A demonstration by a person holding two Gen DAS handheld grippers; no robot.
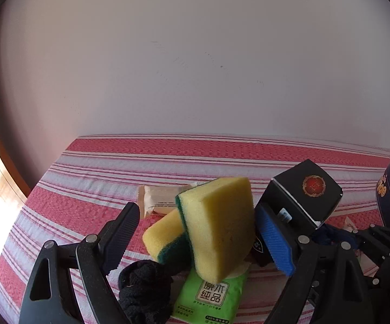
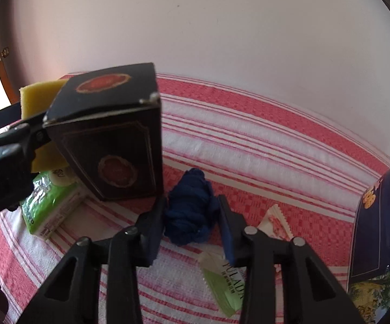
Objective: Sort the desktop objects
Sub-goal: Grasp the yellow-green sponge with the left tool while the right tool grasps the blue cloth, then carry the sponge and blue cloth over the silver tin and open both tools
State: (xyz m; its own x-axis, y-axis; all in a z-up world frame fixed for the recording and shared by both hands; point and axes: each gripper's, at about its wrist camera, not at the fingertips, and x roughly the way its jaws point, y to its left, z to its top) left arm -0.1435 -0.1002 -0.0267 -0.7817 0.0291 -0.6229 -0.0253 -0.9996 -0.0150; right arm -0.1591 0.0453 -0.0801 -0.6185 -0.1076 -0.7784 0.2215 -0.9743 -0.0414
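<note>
Two yellow-and-green sponges lie stacked on the striped cloth; the upper sponge (image 1: 216, 224) tilts on the lower sponge (image 1: 162, 237). My left gripper (image 1: 197, 232) stands open around them, with a gap showing beside its left finger. A black box with red seals (image 1: 305, 191) (image 2: 108, 135) leans tilted against the outside of its blue-padded right finger (image 1: 273, 243). In the right wrist view my right gripper (image 2: 190, 216) is shut on a dark blue rolled sock (image 2: 189, 208), which rests on the cloth.
A black rolled sock (image 1: 143, 289) and a green tissue pack (image 1: 213, 297) (image 2: 49, 199) lie near the sponges, with a beige packet (image 1: 159, 199) behind. A dark blue tin (image 2: 376, 229) stands at right. A green sachet (image 2: 222, 278) and a pink sachet (image 2: 276, 221) lie near the right gripper's fingers. A wall borders the far table edge.
</note>
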